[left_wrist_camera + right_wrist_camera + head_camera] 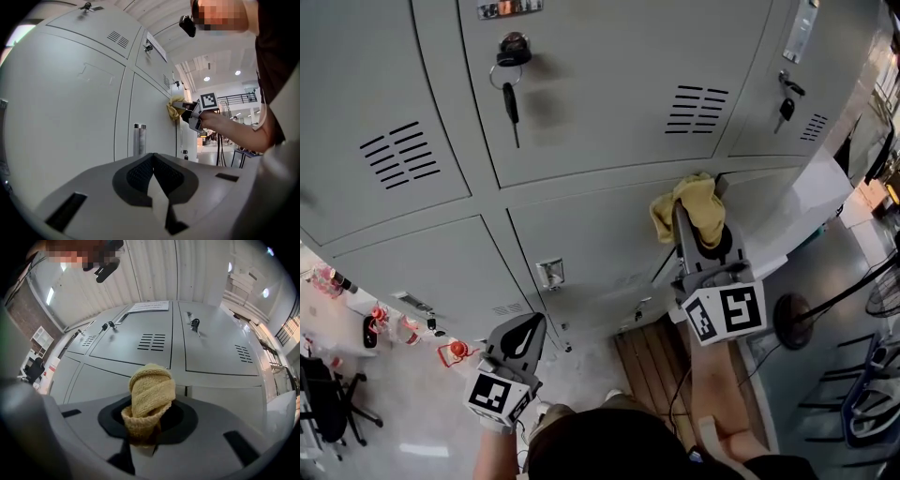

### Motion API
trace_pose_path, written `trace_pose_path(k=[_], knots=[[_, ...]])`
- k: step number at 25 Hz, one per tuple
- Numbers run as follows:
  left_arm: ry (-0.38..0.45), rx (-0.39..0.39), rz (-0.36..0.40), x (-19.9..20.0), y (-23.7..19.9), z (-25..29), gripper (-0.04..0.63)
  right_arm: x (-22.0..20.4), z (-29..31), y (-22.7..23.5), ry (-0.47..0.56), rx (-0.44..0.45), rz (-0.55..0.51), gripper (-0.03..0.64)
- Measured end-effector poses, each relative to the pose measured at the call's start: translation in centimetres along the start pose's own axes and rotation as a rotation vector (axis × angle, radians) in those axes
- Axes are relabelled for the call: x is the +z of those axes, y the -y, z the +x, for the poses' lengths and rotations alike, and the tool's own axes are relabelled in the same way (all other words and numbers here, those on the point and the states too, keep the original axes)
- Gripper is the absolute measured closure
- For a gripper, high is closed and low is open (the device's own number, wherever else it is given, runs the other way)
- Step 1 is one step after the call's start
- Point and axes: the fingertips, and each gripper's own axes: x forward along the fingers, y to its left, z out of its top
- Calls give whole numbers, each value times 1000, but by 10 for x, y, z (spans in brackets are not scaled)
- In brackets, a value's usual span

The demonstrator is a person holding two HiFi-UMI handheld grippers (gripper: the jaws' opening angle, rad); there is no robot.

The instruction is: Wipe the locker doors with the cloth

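Note:
A bank of grey locker doors point(609, 103) fills the head view. My right gripper point(682, 217) is shut on a yellow cloth point(692, 206), and the bunched cloth sits against a lower-row door point(600, 244) near its upper right corner. In the right gripper view the cloth point(149, 397) stands rolled up between the jaws of the right gripper point(150, 404). My left gripper point(528, 328) hangs lower and to the left, away from the doors, shut and empty. In the left gripper view the left gripper point(152, 158) has its jaws pressed together, and the cloth point(174, 107) shows far ahead.
Keys hang from locks on two upper doors point(512, 66) point(787, 101). A small metal handle point(550, 273) sits on the lower door. A pale panel point(811, 202) juts out at the right. On the floor are wooden boards point(645, 364), a fan stand point(792, 321), red items point(455, 352) and a chair point(326, 405).

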Motion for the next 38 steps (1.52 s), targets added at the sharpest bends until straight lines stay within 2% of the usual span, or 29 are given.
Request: trace_pose_path(k=[17, 38], knots=[[2, -30, -5, -13, -28, -29, 586, 9, 12, -51, 19, -5, 30, 511], [7, -22, -5, -17, -74, -77, 586, 31, 33, -151, 63, 46, 34, 512]])
